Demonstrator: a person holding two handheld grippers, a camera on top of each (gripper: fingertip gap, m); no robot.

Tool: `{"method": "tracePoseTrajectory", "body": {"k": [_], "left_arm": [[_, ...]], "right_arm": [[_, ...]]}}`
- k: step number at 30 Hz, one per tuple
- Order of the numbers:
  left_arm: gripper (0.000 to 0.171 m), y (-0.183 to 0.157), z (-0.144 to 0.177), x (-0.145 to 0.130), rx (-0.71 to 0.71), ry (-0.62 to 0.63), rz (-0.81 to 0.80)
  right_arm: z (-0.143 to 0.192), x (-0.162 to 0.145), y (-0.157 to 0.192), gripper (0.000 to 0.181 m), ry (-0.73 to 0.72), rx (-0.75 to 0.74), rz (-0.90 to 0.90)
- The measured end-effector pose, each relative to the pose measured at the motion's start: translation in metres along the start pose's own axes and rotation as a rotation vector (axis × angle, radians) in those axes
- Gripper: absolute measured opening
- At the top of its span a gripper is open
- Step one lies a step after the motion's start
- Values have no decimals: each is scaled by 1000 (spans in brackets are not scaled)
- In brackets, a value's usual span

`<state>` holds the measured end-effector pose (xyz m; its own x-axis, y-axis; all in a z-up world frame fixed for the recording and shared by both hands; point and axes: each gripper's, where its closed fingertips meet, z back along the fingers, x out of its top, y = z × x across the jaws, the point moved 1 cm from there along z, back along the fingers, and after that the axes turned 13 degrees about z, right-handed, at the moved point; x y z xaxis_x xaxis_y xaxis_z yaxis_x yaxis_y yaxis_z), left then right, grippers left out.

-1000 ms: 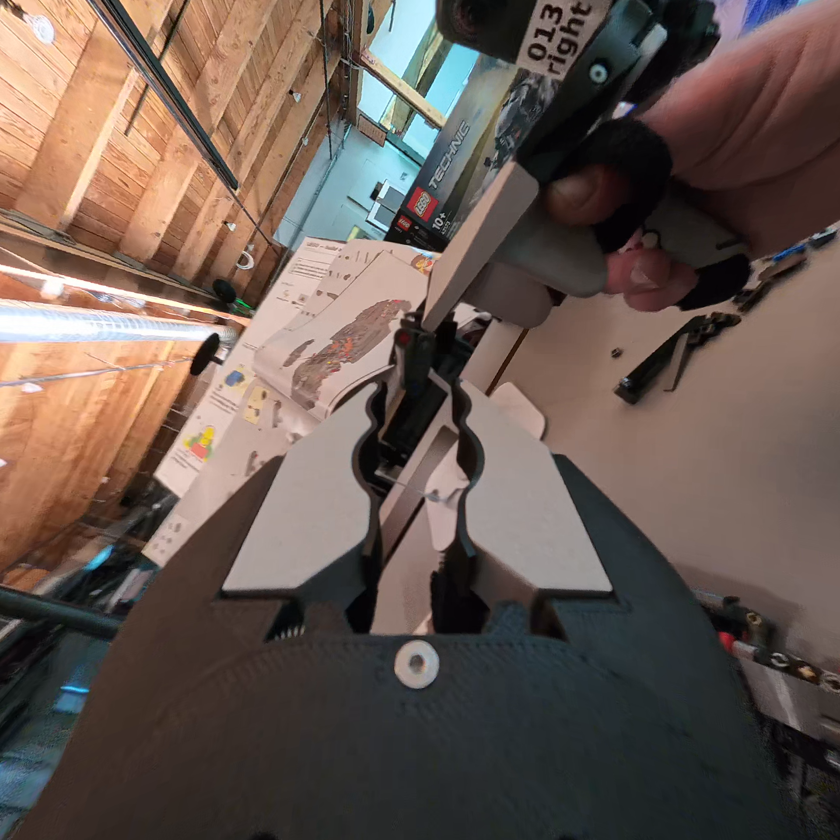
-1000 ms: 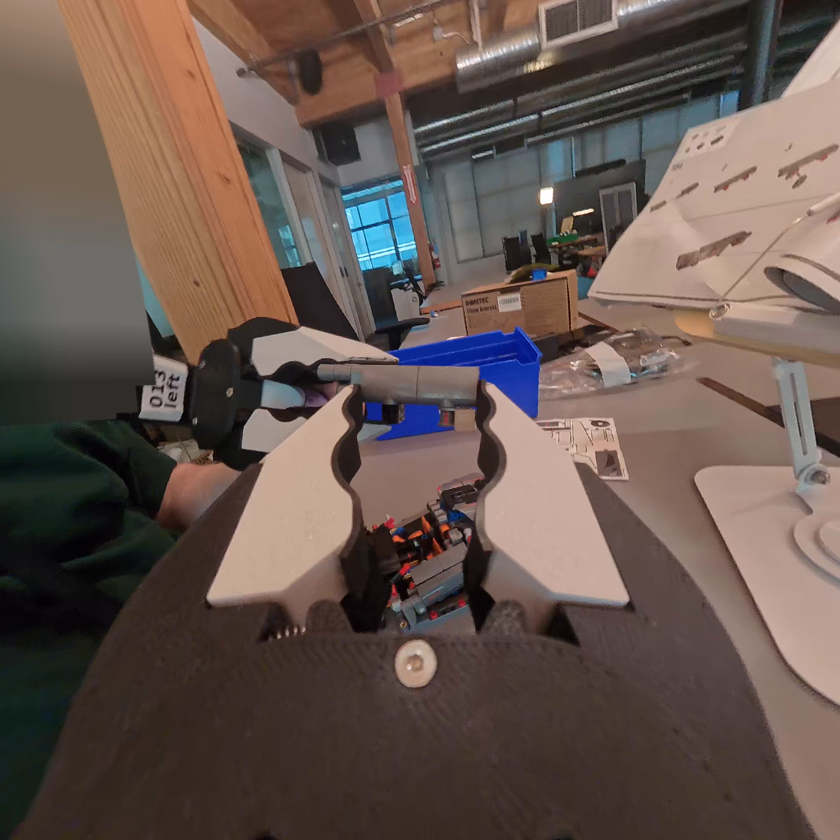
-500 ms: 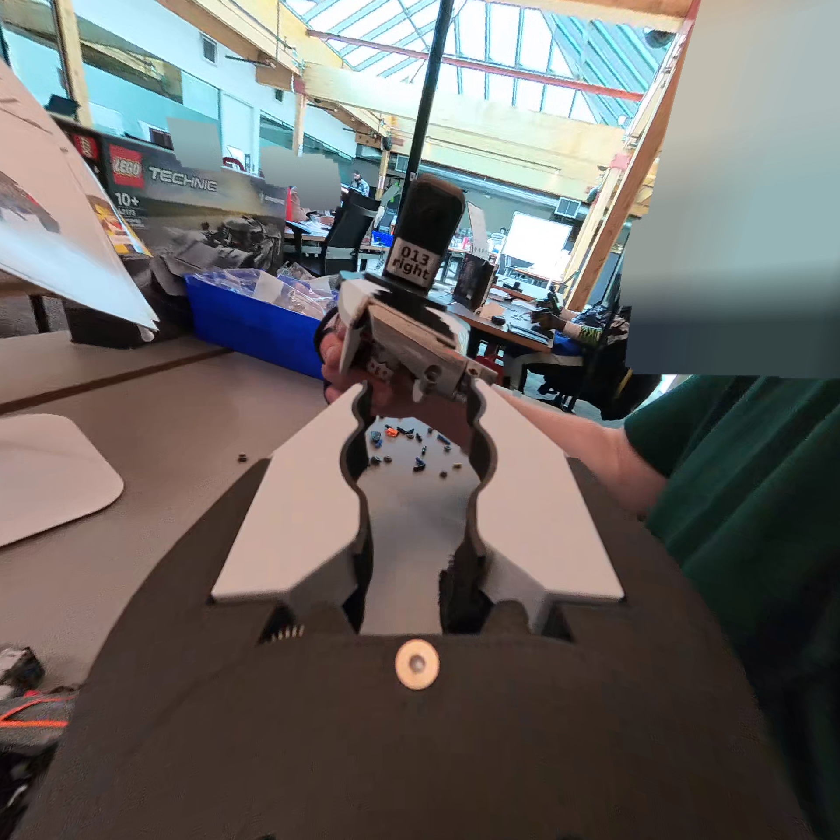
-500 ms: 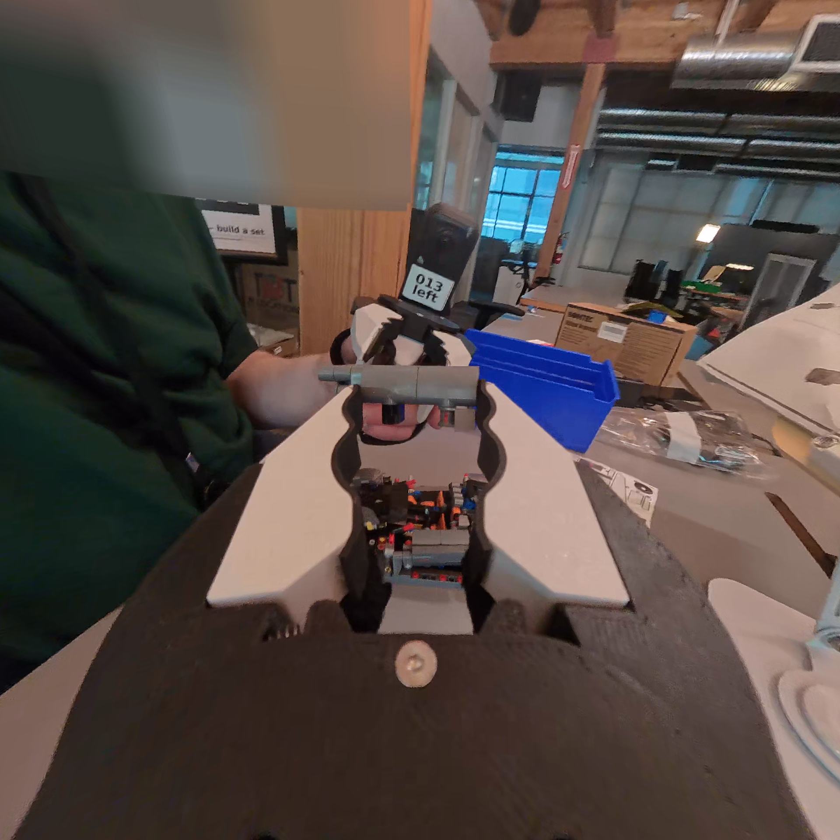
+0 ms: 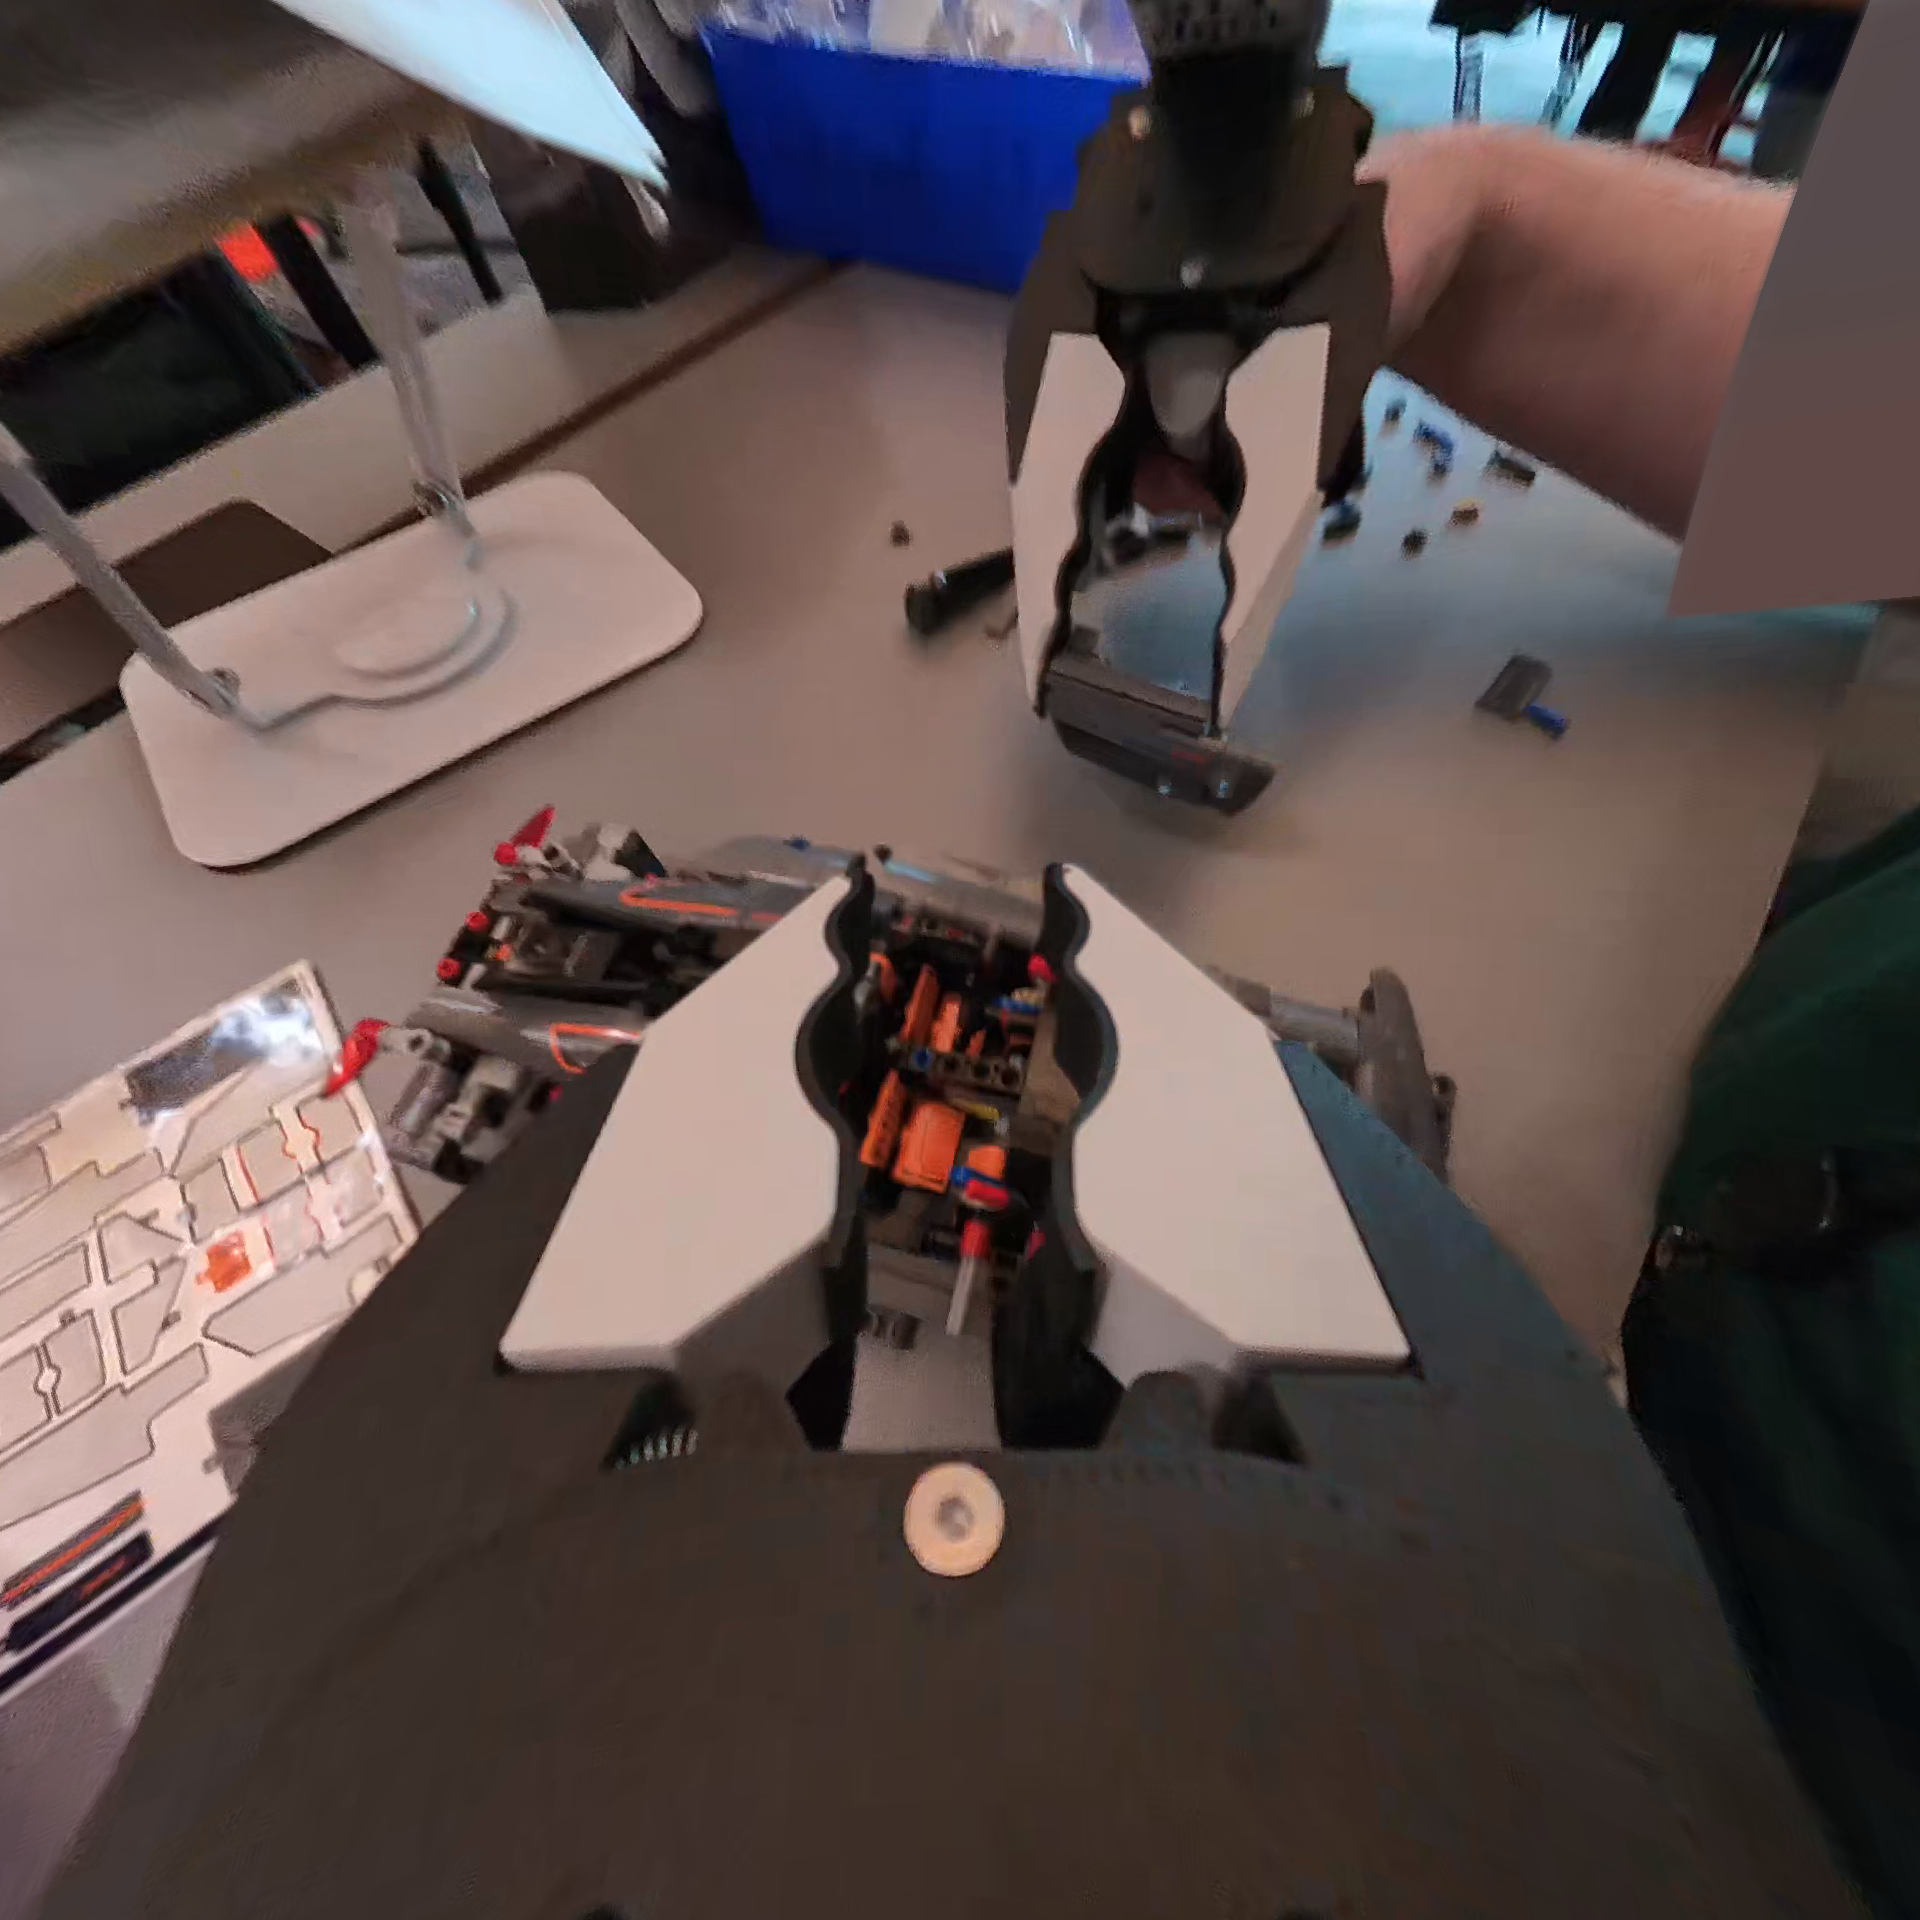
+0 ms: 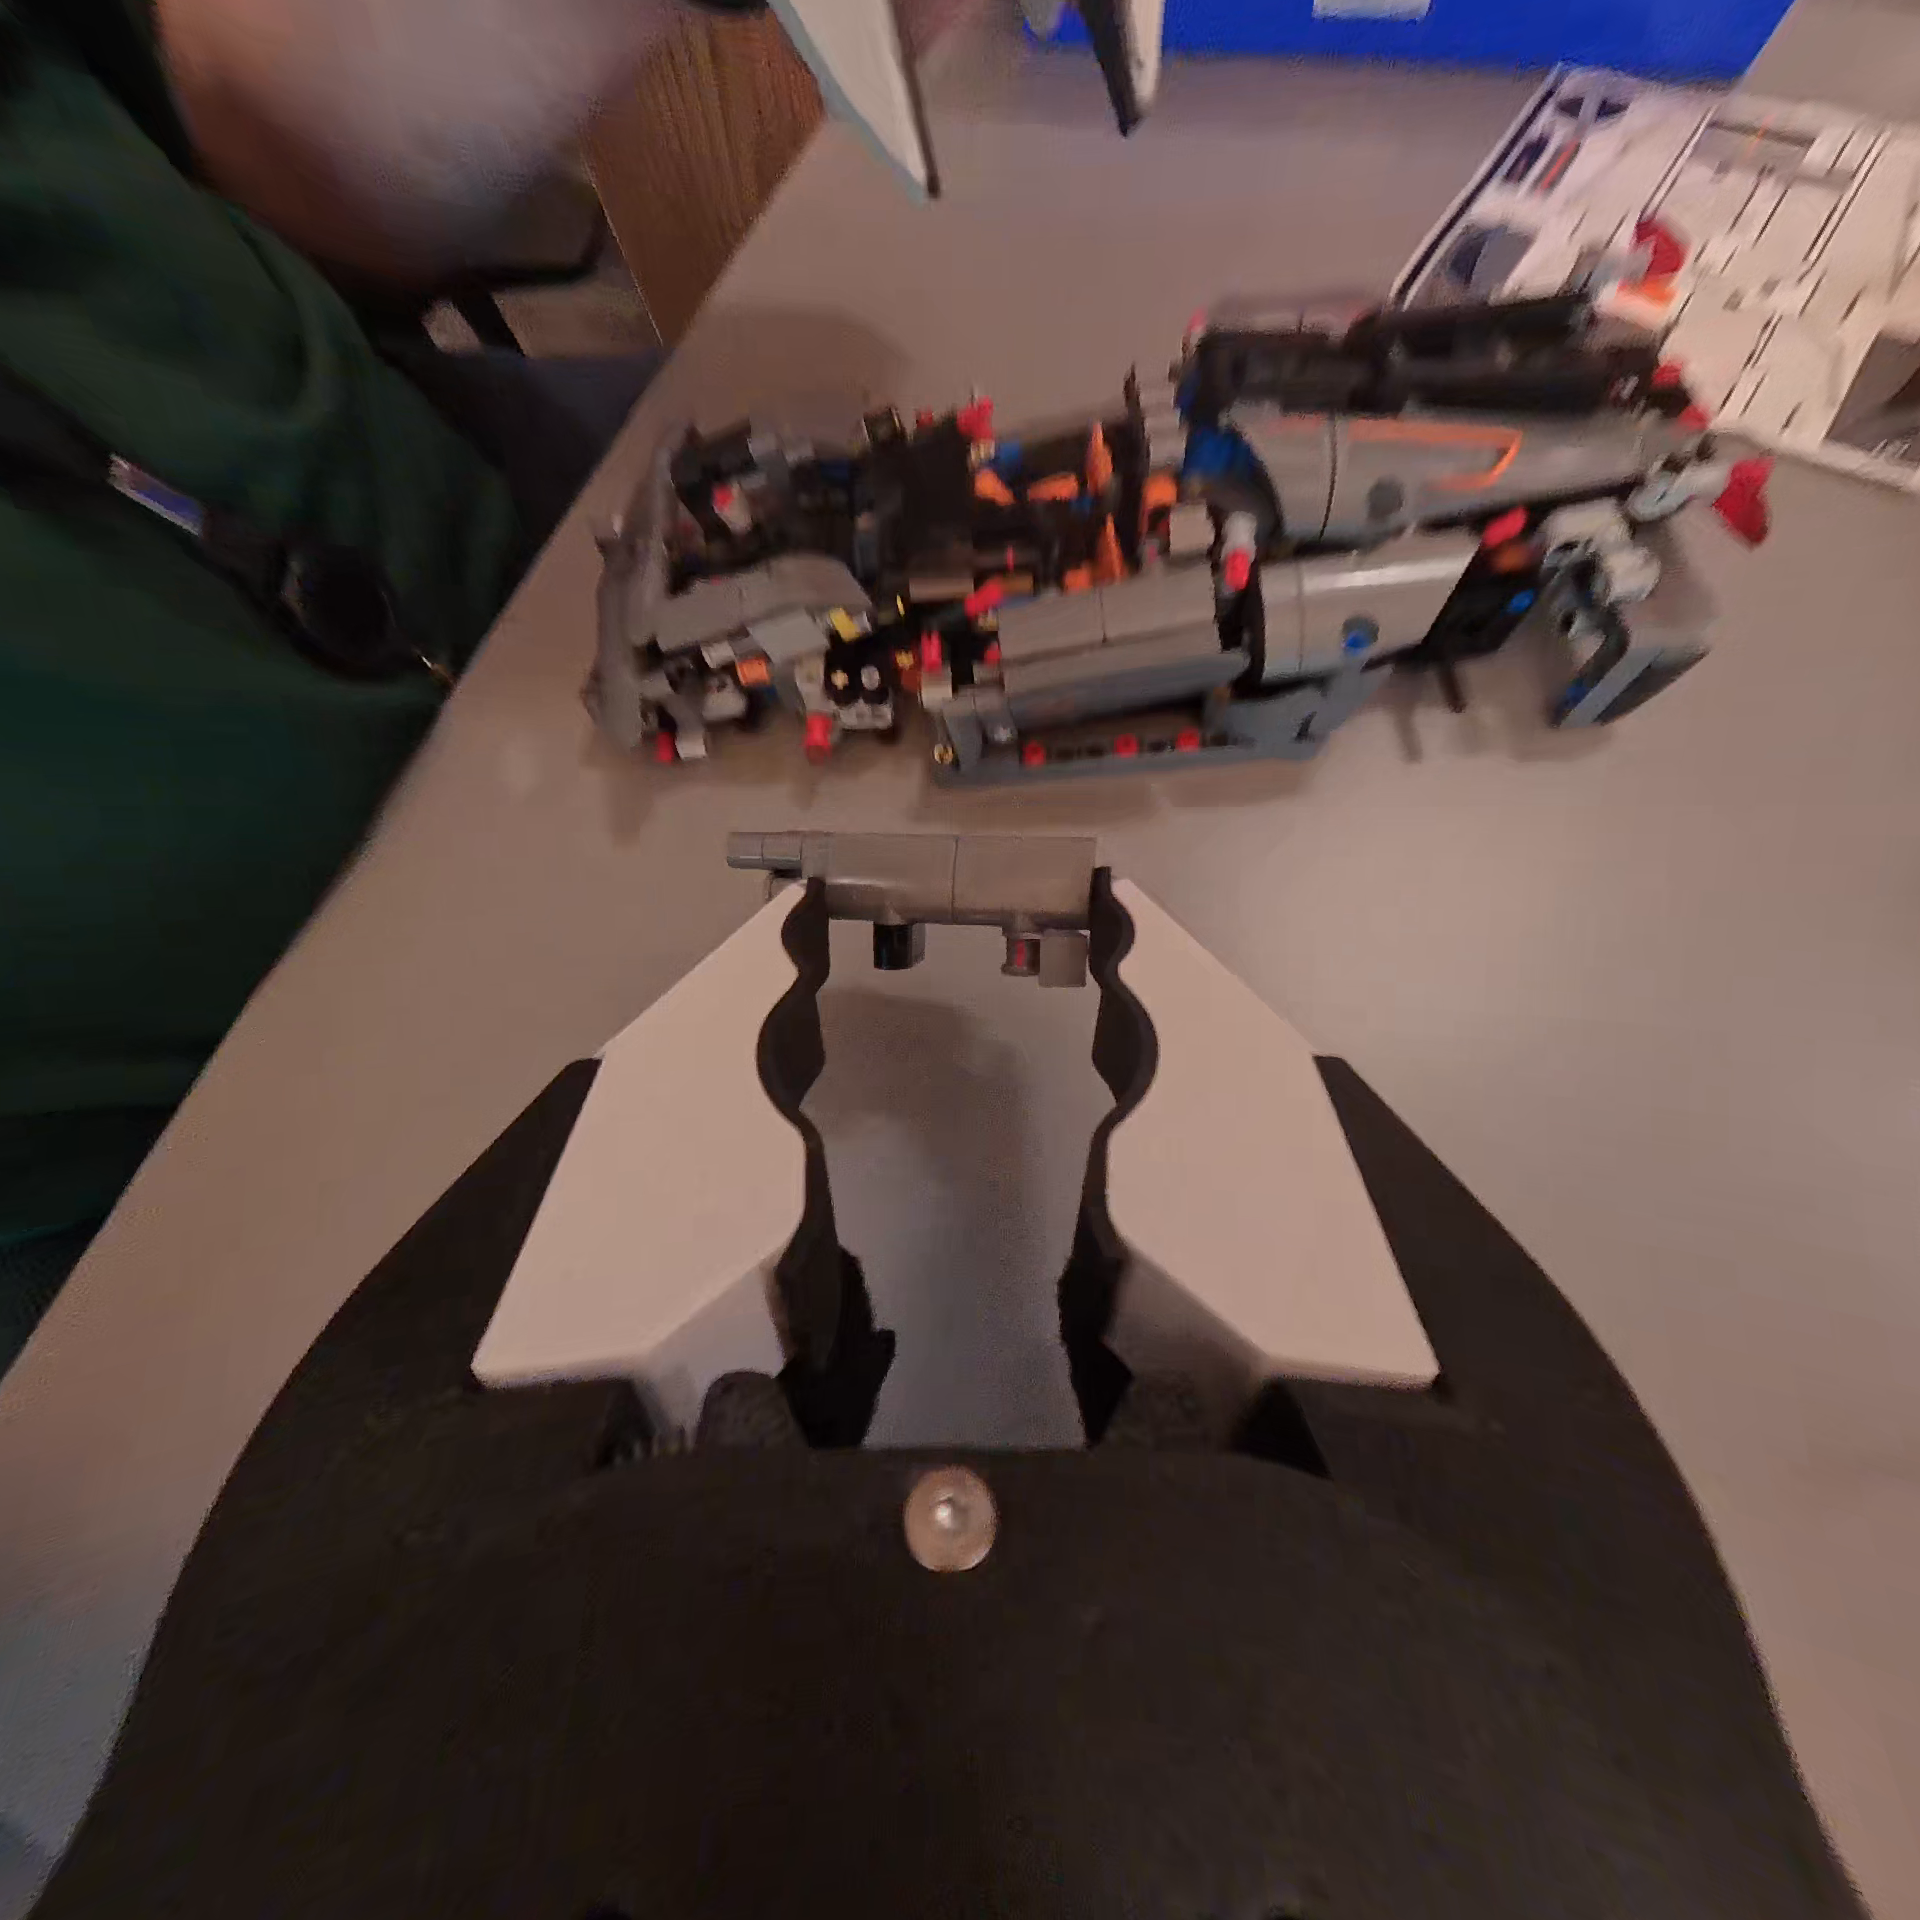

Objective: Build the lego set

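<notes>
place: workshop-style workbench | evidence: plain grey tabletop (image 5: 1351,935) strewn with small loose parts (image 5: 1455,488); blue plastic parts bin (image 5: 894,156); white flat-based document stand (image 5: 416,665); printed white sticker sheet (image 5: 156,1226)

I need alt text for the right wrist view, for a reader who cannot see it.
The right gripper holds a grey lego piece crosswise at its fingertips above a grey table. Beyond it lies the partly built lego model, with a sticker sheet at upper right.
</notes>
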<state>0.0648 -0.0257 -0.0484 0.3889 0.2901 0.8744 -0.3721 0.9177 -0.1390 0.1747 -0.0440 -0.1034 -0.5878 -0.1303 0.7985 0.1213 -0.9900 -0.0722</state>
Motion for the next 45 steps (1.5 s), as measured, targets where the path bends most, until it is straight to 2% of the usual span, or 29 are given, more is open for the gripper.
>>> {"method": "tracePoseTrajectory", "body": {"k": [4, 10, 14, 16, 18, 22, 24, 27, 29, 33, 45], "left_arm": [[29, -4, -10, -27, 22, 85, -55], [29, -6, -20, -40, 25, 117, -72], [28, -7, -23, -42, 15, 112, -71], [28, -7, -26, -43, 17, 118, -75], [28, -6, -30, -45, 28, 132, -89], [25, -3, -33, -48, 46, 153, -104], [25, -3, -33, -49, 40, 153, -97], [26, -3, -32, -50, 33, 154, -92], [25, -2, -32, -52, 29, 161, -92], [25, 0, -33, -56, 24, 171, -84], [23, -1, -35, -56, -27, 145, -39]], "right_arm": [[-15, -19, 2, 48, 86, 2, -5], [-19, -34, 2, 54, 146, -17, -20], [-9, -20, -8, 66, 107, -95, -49], [-8, -5, -16, 57, 60, -125, -103], [-16, 12, -16, 57, 24, -123, -95], [-36, 24, -32, 61, 64, -223, -14], [-44, 22, -38, 73, 111, -246, 16], [-55, 31, -38, 64, 87, -212, 30], [-61, 31, -40, 63, 113, -206, 43], [-64, 32, -43, 51, 157, -199, 88], [-64, 28, -41, 50, 245, -165, 46]]}}
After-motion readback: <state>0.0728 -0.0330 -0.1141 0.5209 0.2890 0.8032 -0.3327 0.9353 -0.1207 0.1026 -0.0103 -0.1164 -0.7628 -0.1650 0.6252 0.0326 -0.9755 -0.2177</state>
